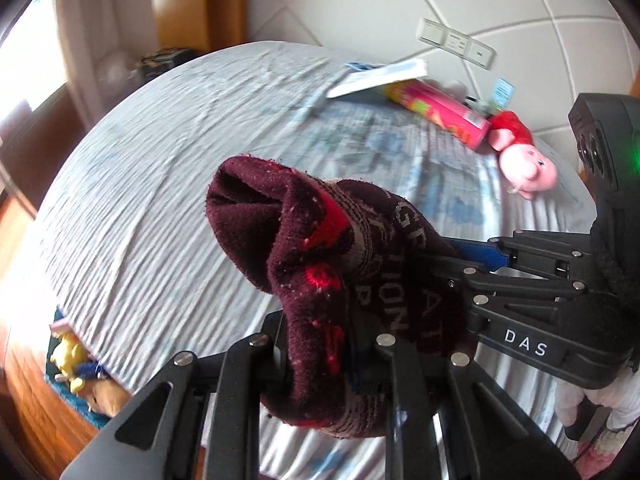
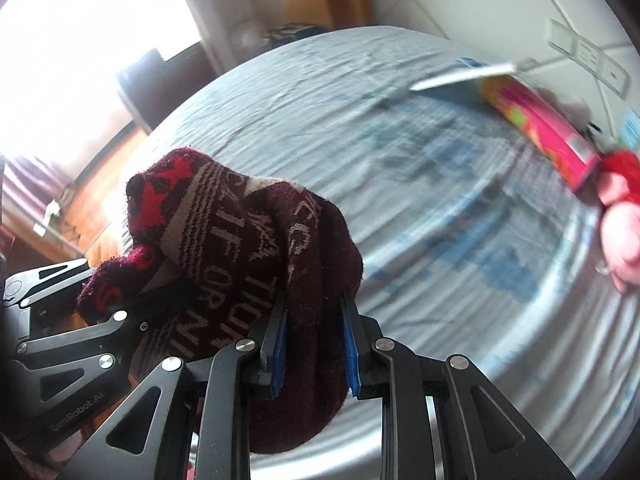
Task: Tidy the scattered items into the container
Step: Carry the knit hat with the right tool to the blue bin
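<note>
A dark maroon sock [image 1: 320, 280] with red patches and grey lettering hangs in the air above the bed, held by both grippers at once. My left gripper [image 1: 332, 364] is shut on its lower part. My right gripper [image 2: 314, 344] is shut on the same sock [image 2: 240, 264], with blue pads pressing its sides. In the left wrist view the right gripper [image 1: 472, 264] comes in from the right. In the right wrist view the left gripper's black body [image 2: 60, 340] sits at lower left. No container shows clearly in either view.
A bed with a pale blue sheet [image 1: 160, 184] fills both views. At its far side lie a pink box [image 1: 440, 112], a white book [image 1: 380, 76] and a pink plush toy in red [image 1: 524, 160]. Toys [image 1: 80, 364] lie on the wooden floor at lower left.
</note>
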Action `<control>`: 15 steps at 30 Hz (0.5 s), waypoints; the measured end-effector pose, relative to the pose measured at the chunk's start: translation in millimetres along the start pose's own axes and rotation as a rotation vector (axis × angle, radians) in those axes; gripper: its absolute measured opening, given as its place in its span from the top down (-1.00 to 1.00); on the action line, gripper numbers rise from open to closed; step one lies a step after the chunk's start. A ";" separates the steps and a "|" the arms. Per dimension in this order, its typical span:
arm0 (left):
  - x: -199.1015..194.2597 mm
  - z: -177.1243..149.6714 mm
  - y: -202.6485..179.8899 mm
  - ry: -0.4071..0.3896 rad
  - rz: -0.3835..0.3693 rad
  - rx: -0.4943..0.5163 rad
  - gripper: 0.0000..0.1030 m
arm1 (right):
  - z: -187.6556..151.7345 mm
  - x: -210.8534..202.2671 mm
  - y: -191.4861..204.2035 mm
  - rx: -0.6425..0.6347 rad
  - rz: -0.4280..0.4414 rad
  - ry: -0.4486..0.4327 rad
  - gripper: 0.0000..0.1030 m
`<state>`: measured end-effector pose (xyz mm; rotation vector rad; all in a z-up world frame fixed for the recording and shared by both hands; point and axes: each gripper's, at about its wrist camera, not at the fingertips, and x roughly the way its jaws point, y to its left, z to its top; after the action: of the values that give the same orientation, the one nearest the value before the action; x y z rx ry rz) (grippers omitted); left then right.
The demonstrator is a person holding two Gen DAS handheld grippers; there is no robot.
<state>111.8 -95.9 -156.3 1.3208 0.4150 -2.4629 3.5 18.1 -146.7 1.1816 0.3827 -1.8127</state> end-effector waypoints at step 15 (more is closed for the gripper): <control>-68.0 -60.2 182.4 -0.049 0.144 -0.239 0.64 | 34.6 67.7 212.0 -0.261 0.128 0.054 0.55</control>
<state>266.4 -228.4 -150.2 1.1486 0.5625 -2.2431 148.5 -154.2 -142.8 1.0495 0.5453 -1.5702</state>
